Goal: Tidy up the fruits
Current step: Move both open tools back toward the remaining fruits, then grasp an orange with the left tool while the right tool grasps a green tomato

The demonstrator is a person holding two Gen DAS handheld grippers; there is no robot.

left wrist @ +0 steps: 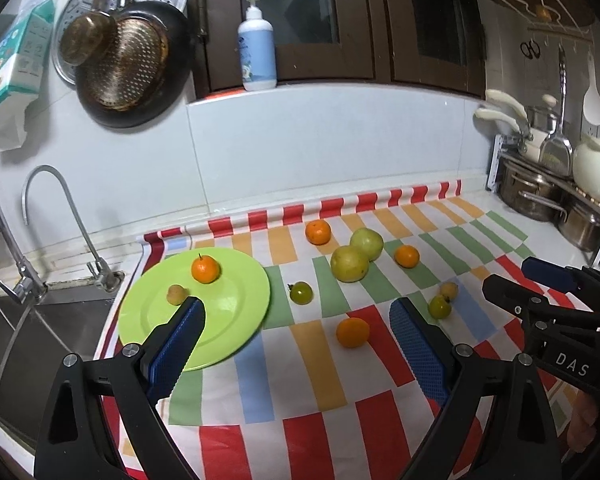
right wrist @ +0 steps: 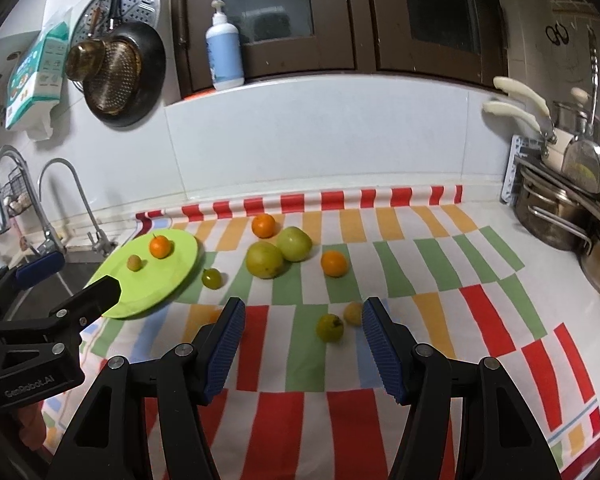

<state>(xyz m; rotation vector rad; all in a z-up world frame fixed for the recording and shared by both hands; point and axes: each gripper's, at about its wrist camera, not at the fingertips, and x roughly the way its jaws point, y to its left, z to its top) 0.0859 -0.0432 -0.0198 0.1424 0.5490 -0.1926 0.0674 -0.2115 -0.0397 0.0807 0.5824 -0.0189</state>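
Left tool (left wrist: 296, 312): jaws spread wide, nothing between the pads. It hangs over the striped cloth (left wrist: 260, 380) on the bench, tilted downward. In the left wrist view its left finger overlaps the near side of the green plate (left wrist: 236, 304); whether it touches the plate cannot be told.

Right tool (right wrist: 302, 312): jaws partly spread, empty, pads pressing on nothing. It points down at the cloth just short of two small fruits.

Plate sits at the left edge of the cloth, beside the sink (left wrist: 40, 344). On it: one small orange with a stem (left wrist: 206, 269) and one small yellowish fruit (left wrist: 177, 294), close together but apart.

Loose fruit on the cloth, right of the plate:
- small green tomato-like fruit (left wrist: 301, 293), just off the plate rim.
- two large pale green fruits, the nearer one (left wrist: 350, 263) and the farther one (left wrist: 366, 243), touching each other.
- orange at the back (left wrist: 318, 232), near the far edge of the cloth.
- orange to the right of the large pair (left wrist: 407, 256).
- orange nearest the left tool (left wrist: 353, 333), lying between its fingers in the left wrist view, not touched.
- small green fruit (right wrist: 329, 328) and small yellowish fruit (right wrist: 354, 313), just beside each other, in front of the right tool between its fingertips in the right wrist view, not touched.

Surroundings: faucet (left wrist: 66, 216) over the sink, pump bottle (left wrist: 257, 46) on the window ledge, steel pots (left wrist: 540, 192) at far right.
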